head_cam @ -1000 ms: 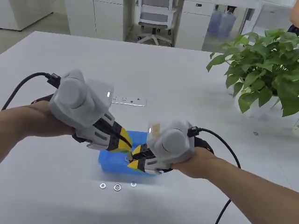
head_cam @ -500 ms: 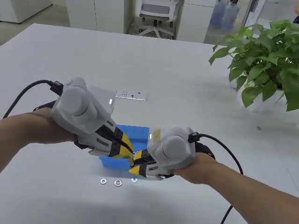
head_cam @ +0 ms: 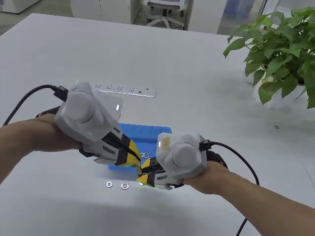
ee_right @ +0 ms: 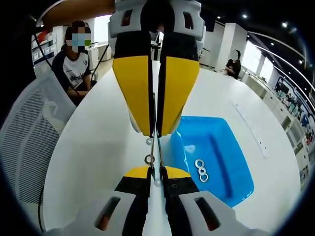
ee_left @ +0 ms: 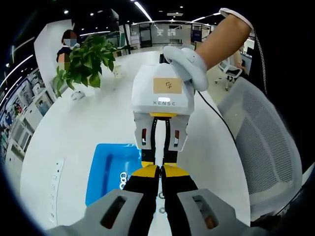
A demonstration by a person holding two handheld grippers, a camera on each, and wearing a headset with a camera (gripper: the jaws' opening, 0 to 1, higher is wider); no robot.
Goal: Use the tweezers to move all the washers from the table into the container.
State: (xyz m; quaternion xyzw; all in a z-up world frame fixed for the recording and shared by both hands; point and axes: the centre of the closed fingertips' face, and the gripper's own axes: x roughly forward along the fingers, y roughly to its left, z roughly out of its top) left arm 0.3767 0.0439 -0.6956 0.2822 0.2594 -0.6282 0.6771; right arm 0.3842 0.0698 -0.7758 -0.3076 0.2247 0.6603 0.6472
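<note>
Head view, L→R. Left gripper [head_cam: 132,153] has a matte light-grey plastic shell, black fingers and yellow pads, and is aimed toward 4 o'clock. Its pads are together on the tweezers [ee_right: 154,147], thin bare-metal blades running down the slit between them (right gripper view).

Container [head_cam: 147,132] is a shallow blue plastic tray, rectangular with rounded corners, directly under those pads. Three binned washers [ee_right: 201,170] lie inside it, flat steel rings touching in a short row.

Three loose washers [head_cam: 125,186], small and shiny, sit on the table at 6 o'clock of the container. They are in a line and apart from each other.

Right gripper [head_cam: 143,177] is the same build and points toward 9 o'clock. Its tips are drawn in on the tweezers' lower end, just beside the rightmost loose washer.

Hard to see:
- Tweezers are hidden in head view behind the two gripper bodies.
- Can't tell whether the tweezer tip touches a washer.
- Container's near edge is covered by both grippers.

Surface and room:
- Table [head_cam: 197,73] is white, matte and smooth.
- Power strip [head_cam: 125,90] is a flat white bar at 12 o'clock of the container.
- Plant [head_cam: 280,49] is leafy green at 2 o'clock, cut off by the frame edge.
- Office chair [head_cam: 165,10] stands past the far table edge, top cropped.
- Mesh chair back [ee_right: 29,137] is grey, with a person seated behind it.
</note>
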